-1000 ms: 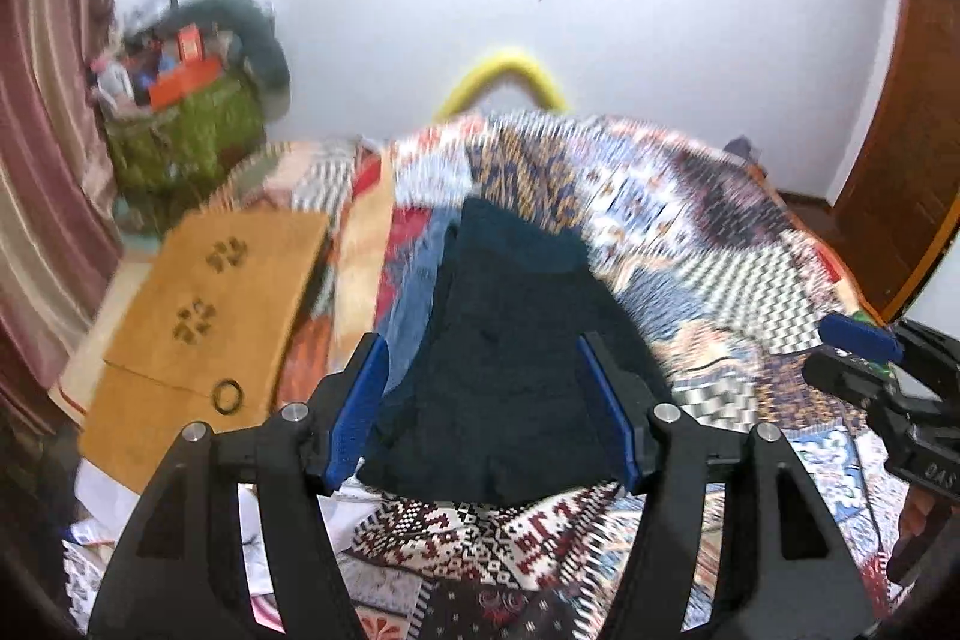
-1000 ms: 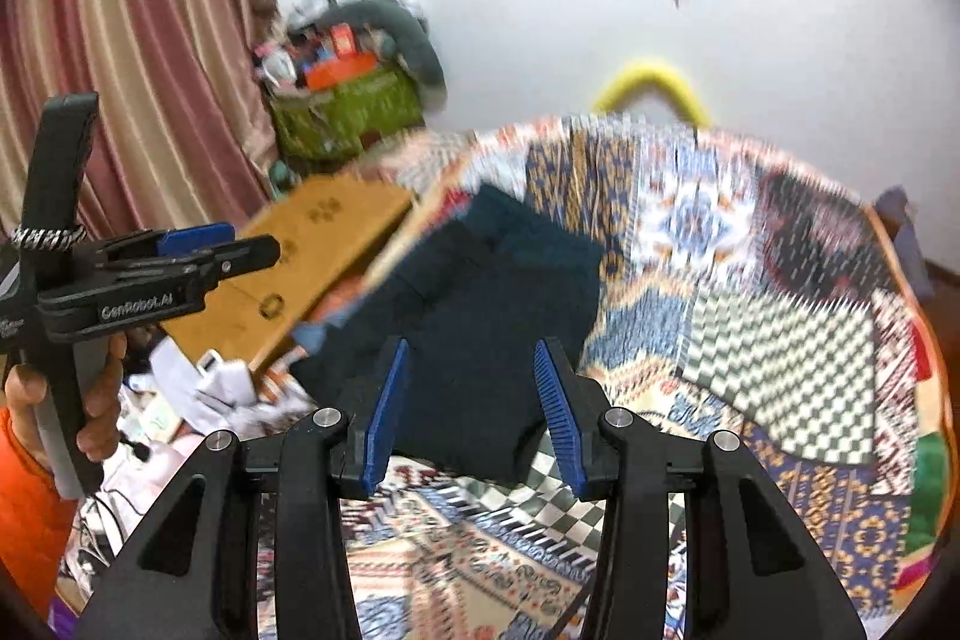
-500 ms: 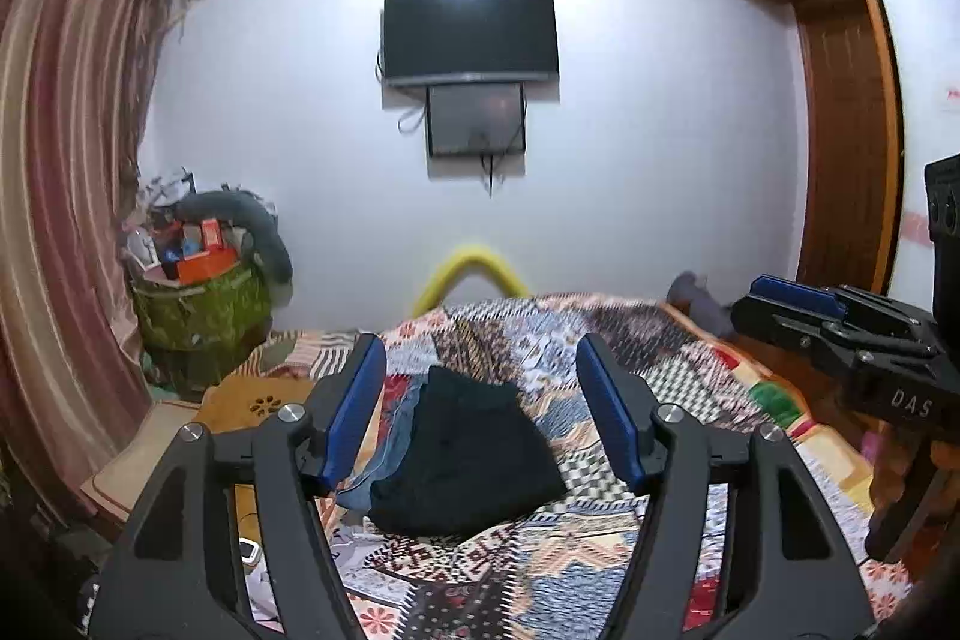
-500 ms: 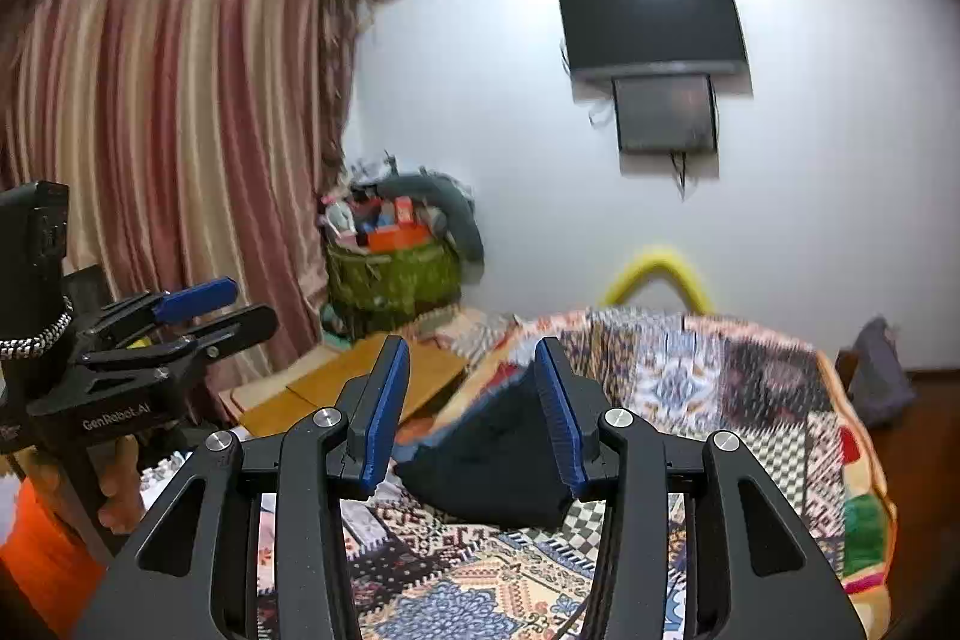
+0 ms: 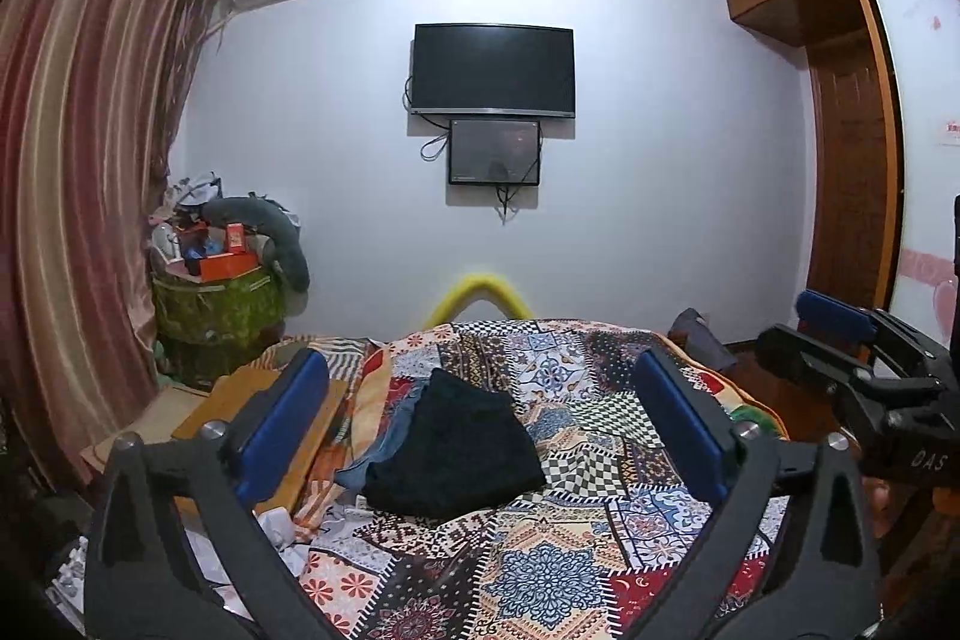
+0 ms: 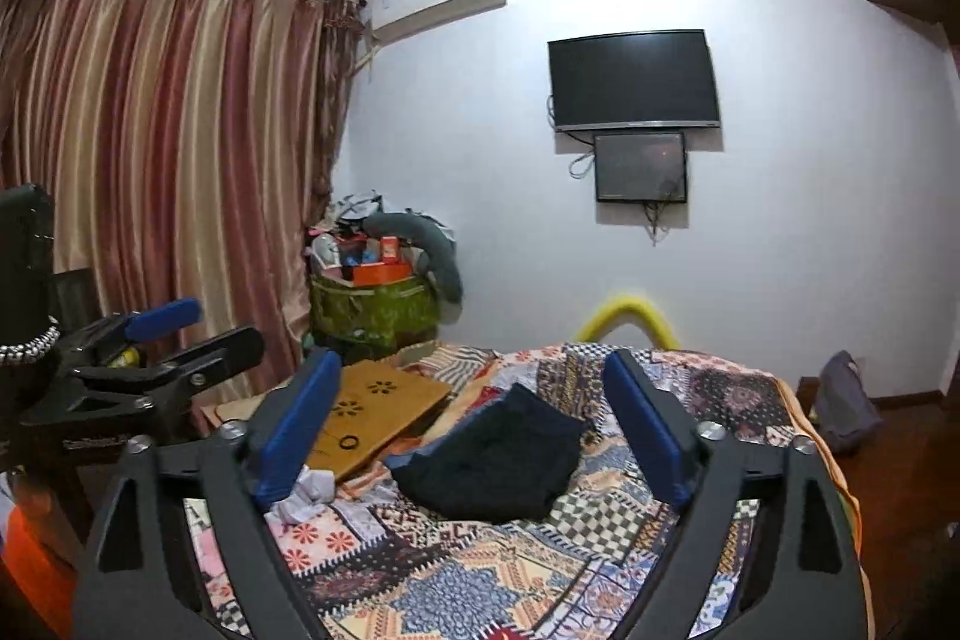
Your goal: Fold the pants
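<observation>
The dark pants (image 5: pixel 456 451) lie folded in a compact pile on the patchwork bedspread (image 5: pixel 600 538), left of the bed's middle, on top of a blue garment (image 5: pixel 384 451). The pile also shows in the right wrist view (image 6: pixel 504 466). My left gripper (image 5: pixel 480 418) is open and empty, held back from and above the bed, well short of the pants. My right gripper (image 6: pixel 474 424) is open and empty, also held back from the pile. Each gripper shows at the edge of the other's view.
A wooden board (image 6: pixel 372 415) lies at the bed's left edge, with white crumpled cloth (image 6: pixel 306 496) near it. A green basket of clutter (image 5: pixel 216 304) stands by the curtain. A yellow foam arch (image 5: pixel 480 295) is at the bed's far end. A grey bag (image 6: pixel 846 400) sits on the floor right.
Both grippers have drawn back and tilted up from close over the pants, so the whole room shows. The right gripper's jaws have opened wider. The pants stay folded on the bed.
</observation>
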`<state>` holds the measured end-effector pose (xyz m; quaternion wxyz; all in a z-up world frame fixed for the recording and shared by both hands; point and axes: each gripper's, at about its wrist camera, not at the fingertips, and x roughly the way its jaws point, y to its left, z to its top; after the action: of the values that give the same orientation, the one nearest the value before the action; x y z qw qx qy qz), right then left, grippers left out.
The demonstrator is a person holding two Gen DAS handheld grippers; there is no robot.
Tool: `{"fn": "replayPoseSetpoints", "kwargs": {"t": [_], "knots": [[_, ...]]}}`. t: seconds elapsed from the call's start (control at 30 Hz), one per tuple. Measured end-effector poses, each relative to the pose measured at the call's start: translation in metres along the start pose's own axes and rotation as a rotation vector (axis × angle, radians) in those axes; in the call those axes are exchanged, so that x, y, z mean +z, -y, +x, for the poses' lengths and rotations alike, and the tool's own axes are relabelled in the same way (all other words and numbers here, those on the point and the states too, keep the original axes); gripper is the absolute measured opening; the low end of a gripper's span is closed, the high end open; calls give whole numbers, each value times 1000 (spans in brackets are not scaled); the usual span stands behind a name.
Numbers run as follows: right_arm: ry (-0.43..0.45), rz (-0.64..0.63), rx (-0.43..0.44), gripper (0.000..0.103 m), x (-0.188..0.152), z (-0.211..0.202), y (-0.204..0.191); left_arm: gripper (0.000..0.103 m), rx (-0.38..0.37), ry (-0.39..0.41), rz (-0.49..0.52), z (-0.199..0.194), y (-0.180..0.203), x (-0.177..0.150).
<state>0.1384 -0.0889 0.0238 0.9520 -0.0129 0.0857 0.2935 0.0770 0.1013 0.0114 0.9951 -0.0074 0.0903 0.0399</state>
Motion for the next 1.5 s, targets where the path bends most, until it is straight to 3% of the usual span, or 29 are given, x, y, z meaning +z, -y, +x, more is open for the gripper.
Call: {"fn": "replayPoseSetpoints", "kwargs": {"t": [0.1,1.5], "knots": [[-2,-8,-25,102,-3,-4,-2,103,7,-9,-9,0,1,-3],[-42,61,-36,102,-16,-19,6,103,-5,-50,-37,7,0,-20]]}}
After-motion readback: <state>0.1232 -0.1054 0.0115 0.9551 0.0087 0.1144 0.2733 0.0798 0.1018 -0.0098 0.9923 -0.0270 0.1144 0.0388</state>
